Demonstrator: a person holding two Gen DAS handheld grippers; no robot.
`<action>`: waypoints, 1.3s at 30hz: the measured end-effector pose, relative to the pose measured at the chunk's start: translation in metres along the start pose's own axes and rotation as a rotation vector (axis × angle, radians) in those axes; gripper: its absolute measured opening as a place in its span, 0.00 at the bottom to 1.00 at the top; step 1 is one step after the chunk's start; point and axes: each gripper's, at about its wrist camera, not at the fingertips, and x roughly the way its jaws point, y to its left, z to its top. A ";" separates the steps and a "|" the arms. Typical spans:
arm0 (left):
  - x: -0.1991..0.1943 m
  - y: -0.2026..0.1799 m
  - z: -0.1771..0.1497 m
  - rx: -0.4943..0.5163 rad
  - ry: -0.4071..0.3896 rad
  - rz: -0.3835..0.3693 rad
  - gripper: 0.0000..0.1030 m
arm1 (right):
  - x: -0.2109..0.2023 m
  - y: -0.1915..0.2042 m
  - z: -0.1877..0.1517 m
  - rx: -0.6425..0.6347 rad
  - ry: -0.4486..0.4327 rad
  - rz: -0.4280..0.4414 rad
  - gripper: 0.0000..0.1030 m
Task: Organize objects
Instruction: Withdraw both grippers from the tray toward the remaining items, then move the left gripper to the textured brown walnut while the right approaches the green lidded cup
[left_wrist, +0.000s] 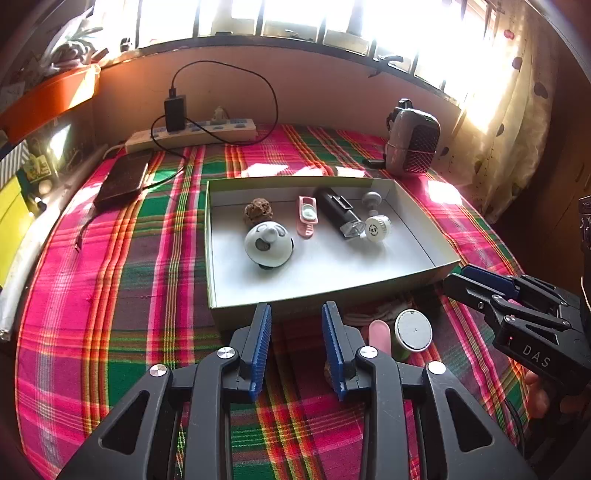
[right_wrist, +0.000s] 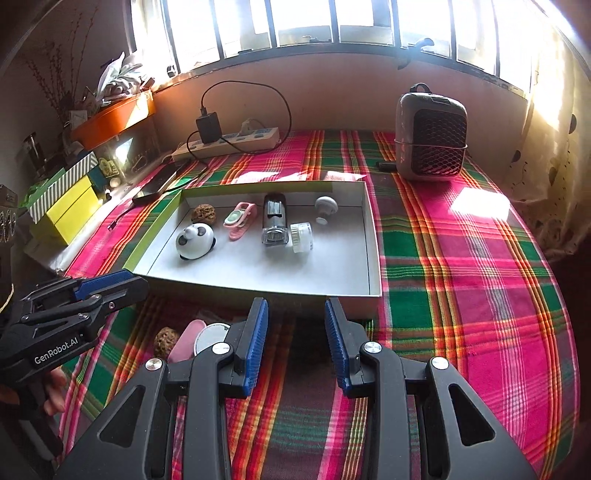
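1. Left wrist view: the left gripper (left_wrist: 296, 317) hovers over the plaid cloth (left_wrist: 147, 258) just short of the box (left_wrist: 417, 280), jaws apart, nothing between them.
2. Right wrist view: the right gripper (right_wrist: 295, 314) is likewise spread and empty, near the box's front wall.
3. Inside the box — six items in a loose row: a walnut (left_wrist: 258, 210), a panda toy (left_wrist: 267, 245), a pink clip (left_wrist: 307, 218), a black cylinder (left_wrist: 338, 214), a white dial (left_wrist: 377, 228) and a grey knob (left_wrist: 371, 201).
4. Outstanding on the cloth, in front of the box: a second walnut (right_wrist: 166, 341), a pink piece (right_wrist: 188, 341) and a round lid (left_wrist: 413, 329).
5. Judgement — task roughly two-thirds done; three items remain outside.
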 end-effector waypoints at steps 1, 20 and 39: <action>0.000 0.001 -0.003 -0.005 0.004 -0.018 0.28 | -0.001 0.000 -0.003 0.002 0.003 -0.002 0.33; 0.015 -0.014 -0.022 0.008 0.074 -0.144 0.33 | -0.007 0.001 -0.019 0.024 0.012 -0.014 0.33; 0.012 -0.007 -0.024 0.003 0.067 -0.144 0.34 | -0.007 0.004 -0.019 0.018 0.020 -0.019 0.33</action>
